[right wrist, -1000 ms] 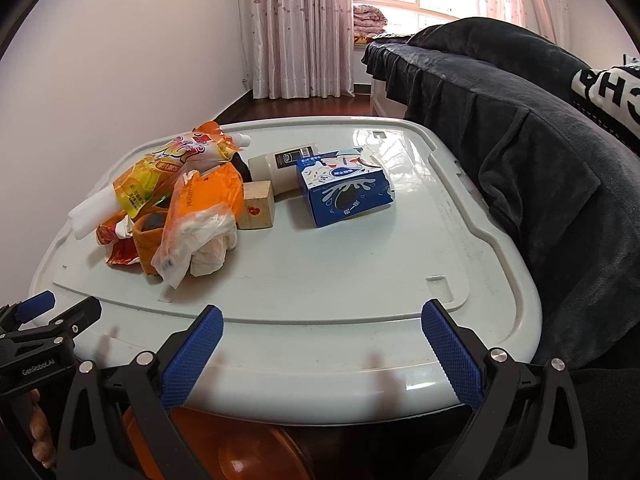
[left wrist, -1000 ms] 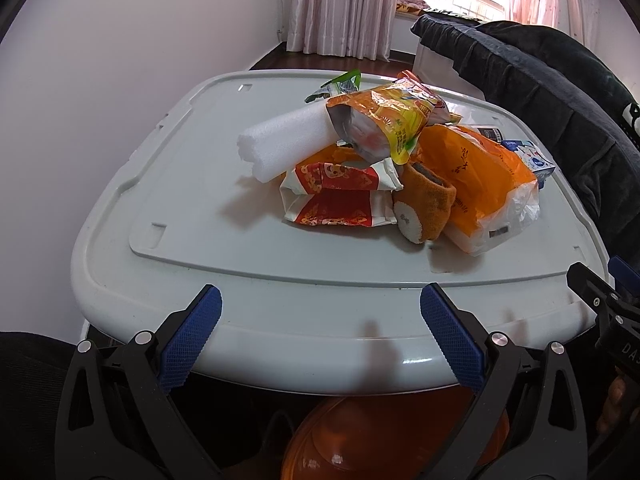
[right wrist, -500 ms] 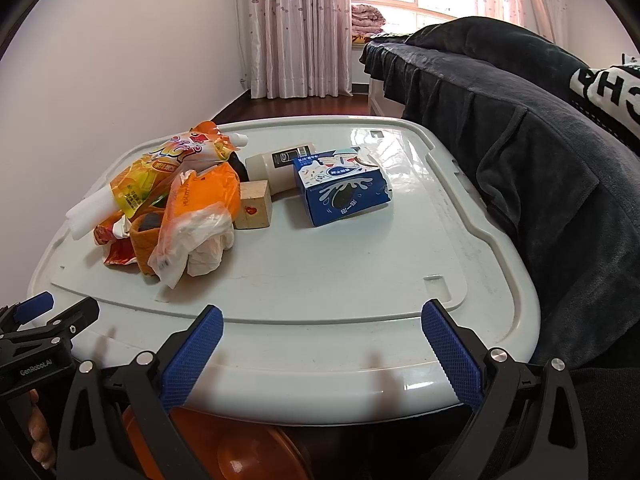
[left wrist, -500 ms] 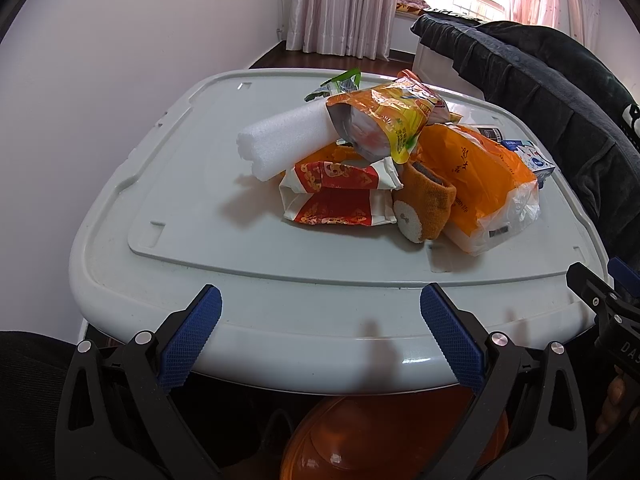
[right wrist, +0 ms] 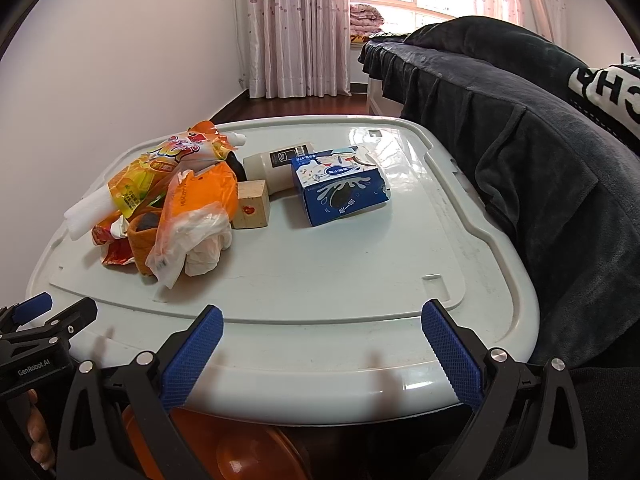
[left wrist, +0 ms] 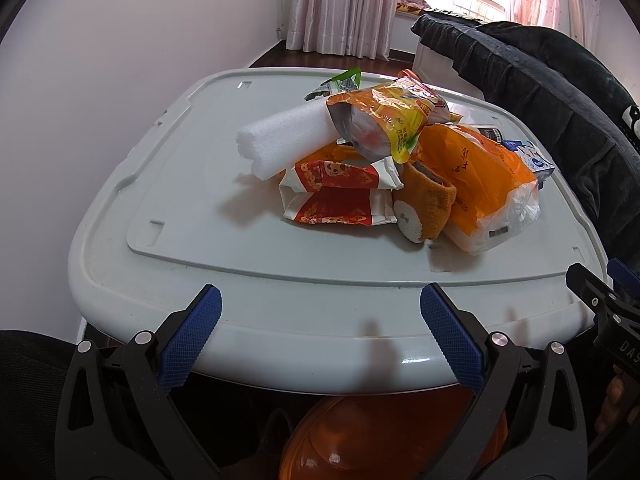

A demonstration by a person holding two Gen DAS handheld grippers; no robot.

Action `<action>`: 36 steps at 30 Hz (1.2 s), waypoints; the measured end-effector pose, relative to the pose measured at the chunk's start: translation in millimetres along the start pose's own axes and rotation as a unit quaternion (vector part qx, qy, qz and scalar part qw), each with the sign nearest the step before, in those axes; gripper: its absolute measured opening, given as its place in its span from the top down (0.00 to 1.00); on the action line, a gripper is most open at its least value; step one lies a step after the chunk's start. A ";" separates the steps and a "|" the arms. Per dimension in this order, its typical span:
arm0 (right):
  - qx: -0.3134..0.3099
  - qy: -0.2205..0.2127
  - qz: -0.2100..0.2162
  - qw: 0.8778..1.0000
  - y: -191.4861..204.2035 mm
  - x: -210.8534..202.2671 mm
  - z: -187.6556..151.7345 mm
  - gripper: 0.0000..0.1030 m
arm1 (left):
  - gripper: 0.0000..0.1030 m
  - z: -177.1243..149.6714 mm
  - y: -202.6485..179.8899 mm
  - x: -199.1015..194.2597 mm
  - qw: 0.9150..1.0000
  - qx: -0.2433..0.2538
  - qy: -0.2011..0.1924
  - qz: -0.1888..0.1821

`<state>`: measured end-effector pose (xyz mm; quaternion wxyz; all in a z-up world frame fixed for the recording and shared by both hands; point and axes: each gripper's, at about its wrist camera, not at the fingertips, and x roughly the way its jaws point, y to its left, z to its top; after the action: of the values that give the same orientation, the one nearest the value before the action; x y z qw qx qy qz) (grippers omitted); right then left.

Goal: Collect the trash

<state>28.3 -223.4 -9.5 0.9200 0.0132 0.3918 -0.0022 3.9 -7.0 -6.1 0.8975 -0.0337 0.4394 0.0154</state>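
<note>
Pale grey and moulded with a raised rim, the plastic bench [left wrist: 168, 216] fills the space between a white wall and a dark blanket-draped bed [right wrist: 520, 128], with pink curtains [right wrist: 296, 28] at the far window. Both pairs of tongs hang at the near edge, side by side, jaws spread wide and gripping nothing: the left tongs [left wrist: 320, 336] and the right tongs [right wrist: 322, 344]. Ahead of the left tongs, well beyond their blue pads, lies a heap of trash: a white foam roll [left wrist: 284, 140] leaning on a red-and-white printed wrapper [left wrist: 336, 196], a crinkled orange-yellow foil pouch [left wrist: 384, 120] on top, an orange knitted sock [left wrist: 424, 208] and an orange plastic bag [left wrist: 476, 168] touching it. Ahead of the right tongs and slightly left sit a small wooden cube [right wrist: 251, 205], a white bottle lying on its side [right wrist: 276, 164] and a blue-and-white carton [right wrist: 340, 186], just beside the heap. Under the bench edge, below both tongs, shows an orange plastic basin [left wrist: 392, 436].
</note>
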 end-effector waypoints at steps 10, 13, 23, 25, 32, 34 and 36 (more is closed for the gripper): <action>0.001 0.000 -0.001 1.000 0.0 0.6 0.0 0.05 | 0.05 0.0 -0.7 0.4 1.000 -0.001 0.001 0.000; 0.002 0.002 -0.001 1.000 -0.6 1.8 0.5 0.05 | 0.05 0.1 -0.5 0.5 1.000 -0.002 0.001 -0.002; -0.025 0.000 -0.007 1.000 -2.5 4.0 19.8 0.05 | 0.05 2.1 6.4 1.4 1.000 -0.011 0.005 -0.011; -0.037 -0.005 -0.010 0.999 -1.7 6.1 31.6 0.05 | 0.05 2.1 6.7 1.1 1.000 -0.010 0.004 -0.006; -0.087 0.006 0.010 0.996 -11.0 37.5 86.6 0.05 | 0.05 4.9 9.5 0.9 1.000 -0.013 0.009 -0.005; -0.108 0.035 0.030 0.993 -11.7 58.5 98.9 0.05 | 0.05 5.3 9.1 1.2 1.000 -0.011 0.010 -0.003; -0.110 0.063 0.041 0.991 -13.9 81.6 109.3 0.05 | 0.05 4.8 7.9 1.1 1.000 -0.004 0.010 0.004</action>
<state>163.4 -239.6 7.1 0.8885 -0.0716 0.4462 0.0798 8.0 1.2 -4.4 0.8930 -0.0360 0.4481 0.0202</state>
